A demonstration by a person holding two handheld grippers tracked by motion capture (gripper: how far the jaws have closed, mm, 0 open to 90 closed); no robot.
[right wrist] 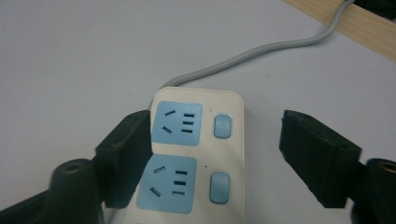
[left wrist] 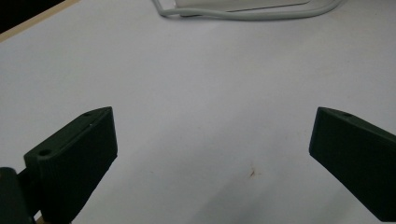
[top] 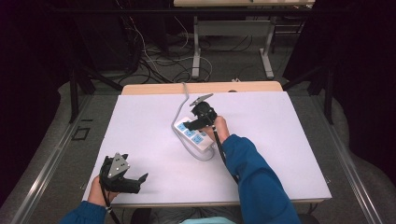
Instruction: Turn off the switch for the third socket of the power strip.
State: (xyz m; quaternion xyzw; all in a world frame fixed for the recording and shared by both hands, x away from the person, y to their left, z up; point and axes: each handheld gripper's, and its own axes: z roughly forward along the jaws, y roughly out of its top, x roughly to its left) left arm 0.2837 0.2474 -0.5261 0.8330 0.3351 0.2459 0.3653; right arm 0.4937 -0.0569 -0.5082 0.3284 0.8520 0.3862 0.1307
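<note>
White table (top: 140,126), right claw (right wrist: 215,140) spread astride power strip (right wrist: 196,135), blue switches (right wrist: 222,126) visible

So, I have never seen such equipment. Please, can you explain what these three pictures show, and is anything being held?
A person sits at a table covered in white and holds a black two-jaw tool in each hand. The high view looks down from above. The other two pictures come from cameras riding on each tool. The left tool hovers open near the table's front edge, holding nothing. The right tool is open over a white power strip with blue sockets; its jaws stand on either side of the strip. The strip's grey cable runs toward the far edge.
</note>
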